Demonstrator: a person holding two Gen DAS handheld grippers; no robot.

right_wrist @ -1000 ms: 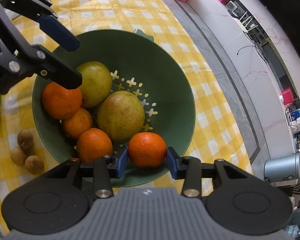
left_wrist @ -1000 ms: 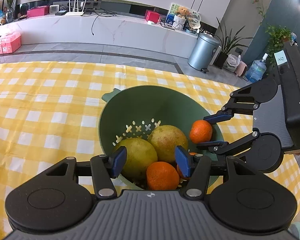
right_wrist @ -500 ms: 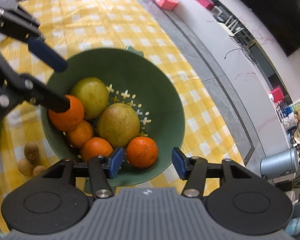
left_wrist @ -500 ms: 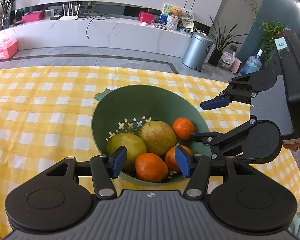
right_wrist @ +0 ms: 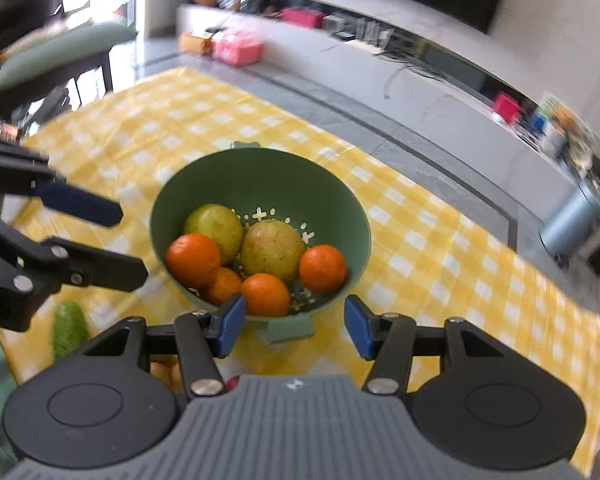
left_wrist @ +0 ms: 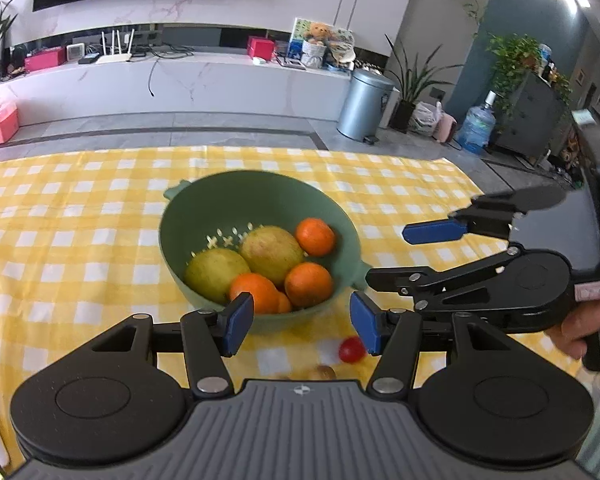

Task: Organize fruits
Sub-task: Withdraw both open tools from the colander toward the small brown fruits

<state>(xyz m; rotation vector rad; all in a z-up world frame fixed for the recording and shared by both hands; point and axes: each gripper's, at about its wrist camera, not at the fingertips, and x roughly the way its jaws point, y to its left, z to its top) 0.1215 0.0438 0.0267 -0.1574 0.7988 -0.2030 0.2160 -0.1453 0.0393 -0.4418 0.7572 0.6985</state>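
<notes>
Both grippers have pulled up and away from the green colander point(left_wrist: 260, 200) since a second ago, and the mandarin point(right_wrist: 323, 268) that your right gripper point(right_wrist: 294, 324) was pinching then now lies loose inside, at about four o'clock in the right wrist view. That gripper's fingers stand spread with nothing between them. Your left gripper point(left_wrist: 302, 328) is likewise spread and empty, hovering off the near rim.

The fruit sits in the colander at the middle of the yellow checked cloth point(left_wrist: 80, 208): two yellow-green pears point(left_wrist: 270, 254) toward twelve o'clock, orange mandarins around them from three to seven. A red cherry tomato point(left_wrist: 352, 350) and small brown fruits point(left_wrist: 325, 372) lie on the cloth at six o'clock, just outside the bowl (a green vegetable point(right_wrist: 70, 326) also shows at eight o'clock in the right wrist view).

Judging from this, the next pick is one of those loose pieces. Come down over it with the fingers wide, centre it between the pads, and close gently, since a tomato will likely bruise or roll.

The colander opens straight up, its two tab handles on a line from eleven to five o'clock in the left wrist view. The pears lie on their sides, long axes roughly from ten to four.
</notes>
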